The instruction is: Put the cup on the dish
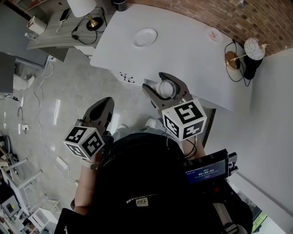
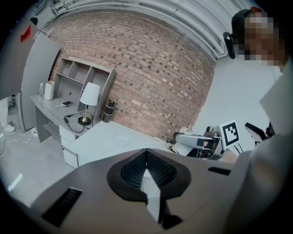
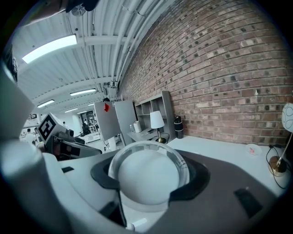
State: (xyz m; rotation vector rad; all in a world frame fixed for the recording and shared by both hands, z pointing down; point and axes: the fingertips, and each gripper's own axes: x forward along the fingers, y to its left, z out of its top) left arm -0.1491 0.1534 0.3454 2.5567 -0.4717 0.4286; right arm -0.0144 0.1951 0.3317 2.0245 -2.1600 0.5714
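My right gripper (image 1: 165, 88) is shut on a white cup (image 1: 165, 88), held on its side over the near edge of the white table (image 1: 192, 55). In the right gripper view the cup (image 3: 148, 176) fills the space between the jaws. A white dish (image 1: 145, 37) lies on the table's far left part, well beyond the cup; it shows faintly as a dish (image 2: 122, 140) in the left gripper view. My left gripper (image 1: 101, 111) hangs over the floor to the left of the table, shut with nothing in it, its closed fingertips (image 2: 147, 180) meeting.
A small pink-marked dish (image 1: 213, 34) sits near the brick wall. A round lamp (image 1: 253, 49) with a brass base stands at the table's right end. A side desk (image 1: 55, 39) with a table lamp (image 1: 87, 11), cables and a roll stands to the left.
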